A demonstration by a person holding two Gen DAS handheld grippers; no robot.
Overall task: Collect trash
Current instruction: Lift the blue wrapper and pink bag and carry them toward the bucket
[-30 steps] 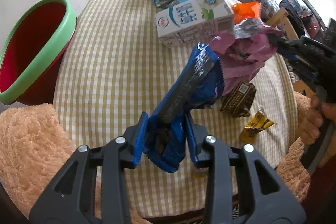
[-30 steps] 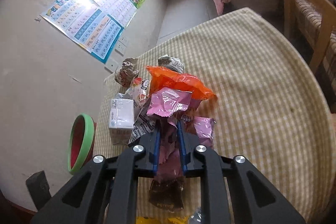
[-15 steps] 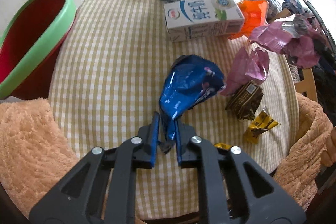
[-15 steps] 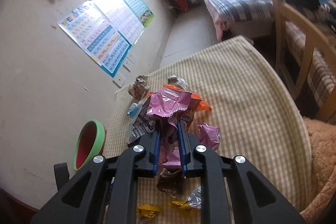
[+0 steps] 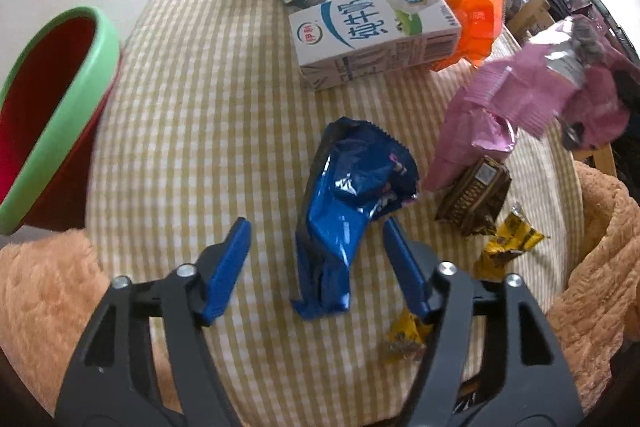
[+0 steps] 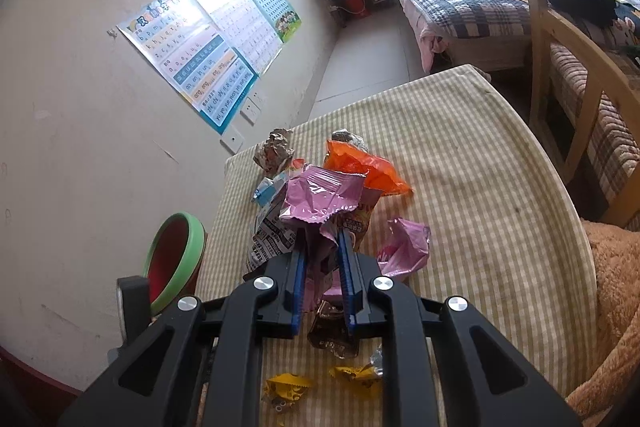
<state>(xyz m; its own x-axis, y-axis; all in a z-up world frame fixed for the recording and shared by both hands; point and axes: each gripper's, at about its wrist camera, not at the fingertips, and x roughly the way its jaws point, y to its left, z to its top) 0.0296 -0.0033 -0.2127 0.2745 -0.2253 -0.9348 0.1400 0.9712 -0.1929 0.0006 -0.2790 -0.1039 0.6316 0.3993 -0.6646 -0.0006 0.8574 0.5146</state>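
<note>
Checked cloth (image 5: 208, 99) bears crinkled blue wrapper (image 5: 344, 203) between spread left gripper (image 5: 316, 259); right gripper (image 6: 322, 259) pinches glossy pink wrapper (image 6: 316, 199).

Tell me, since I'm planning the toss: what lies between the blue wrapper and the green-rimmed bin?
In the left wrist view, only bare checked tablecloth lies between the blue wrapper and the green-rimmed bin; no other trash sits on that stretch.
</note>
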